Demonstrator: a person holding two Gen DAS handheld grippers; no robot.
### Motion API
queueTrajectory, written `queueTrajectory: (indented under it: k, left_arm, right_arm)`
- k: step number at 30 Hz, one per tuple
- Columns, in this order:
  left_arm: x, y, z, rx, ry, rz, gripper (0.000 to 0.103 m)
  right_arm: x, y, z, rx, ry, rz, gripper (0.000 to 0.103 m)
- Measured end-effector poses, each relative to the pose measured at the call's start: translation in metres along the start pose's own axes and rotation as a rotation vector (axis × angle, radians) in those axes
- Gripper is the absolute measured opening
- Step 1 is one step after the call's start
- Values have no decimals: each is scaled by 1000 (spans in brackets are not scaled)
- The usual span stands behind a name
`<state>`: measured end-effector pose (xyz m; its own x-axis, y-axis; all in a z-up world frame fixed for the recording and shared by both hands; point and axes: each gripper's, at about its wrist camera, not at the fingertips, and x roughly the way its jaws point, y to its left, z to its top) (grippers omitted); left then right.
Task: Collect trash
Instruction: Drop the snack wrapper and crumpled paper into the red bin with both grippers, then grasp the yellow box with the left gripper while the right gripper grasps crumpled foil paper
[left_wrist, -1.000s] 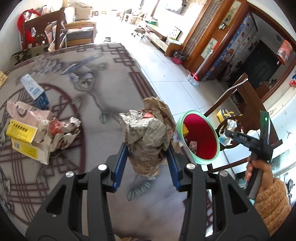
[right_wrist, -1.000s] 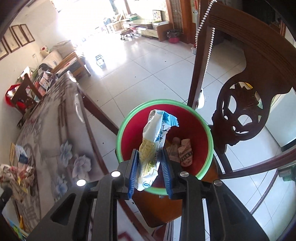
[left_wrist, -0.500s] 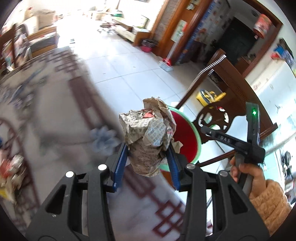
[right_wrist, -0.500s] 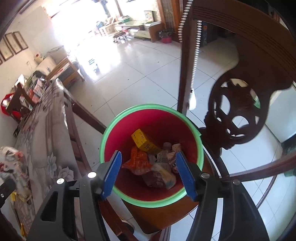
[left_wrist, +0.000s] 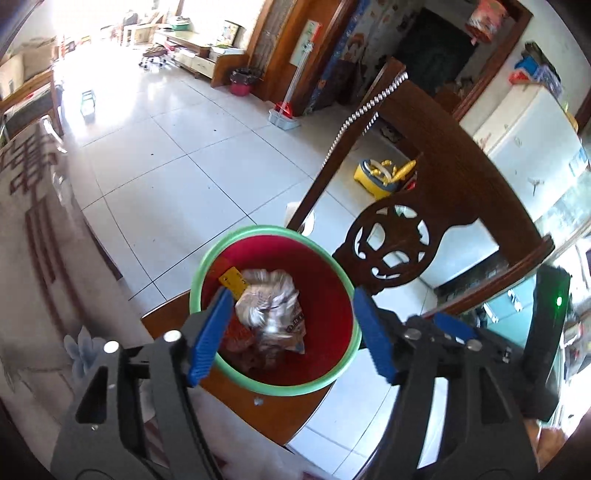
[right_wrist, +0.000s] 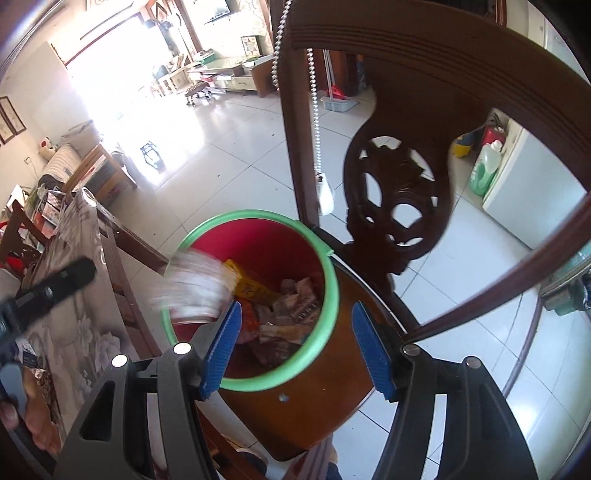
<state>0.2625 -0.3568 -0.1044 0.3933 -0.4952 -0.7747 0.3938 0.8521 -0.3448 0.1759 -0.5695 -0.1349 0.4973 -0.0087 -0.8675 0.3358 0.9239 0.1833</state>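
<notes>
Release over the red bin (left_wrist: 325, 295) on the chair seat (left_wrist: 266, 410) was in hand: the left gripper (left_wrist: 291, 334) was opening, the crumpled newspaper wad (left_wrist: 271, 306) already dropped inside, the right gripper (right_wrist: 297, 349) was held wide and empty, and remaining litter on the surface (right_wrist: 85, 295) would be fetched next.

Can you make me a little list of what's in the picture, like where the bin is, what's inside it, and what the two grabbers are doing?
bin: red bucket with a green rim, standing on a wooden chair seat
inside the bin: crumpled paper wad, yellow box, other wrappers
left gripper: above the bin, jaws opening, nothing between them
right gripper: above the bin, open, empty
beside the chair: table with a flowered cloth
</notes>
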Motion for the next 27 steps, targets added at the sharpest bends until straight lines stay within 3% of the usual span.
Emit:
queueTrajectory:
  k: [6,15,21,27]
  left_arm:
    - [-53,13,-9,-61,-49,52,72]
    - [-167,49,-44,-158,-185,186,74]
    - [-216,80,-86,-237,-224,272,75]
    - [-254,139,-149,-434,-239,402,75]
  right_arm:
    - [-18,18,-5,-29,-14,36,61]
    - [-57,100,-24,-194,-52,162,66]
    - [-63,162,-56,-338,-1,249,66]
    - [-60,216,-89,-485,78,314,66]
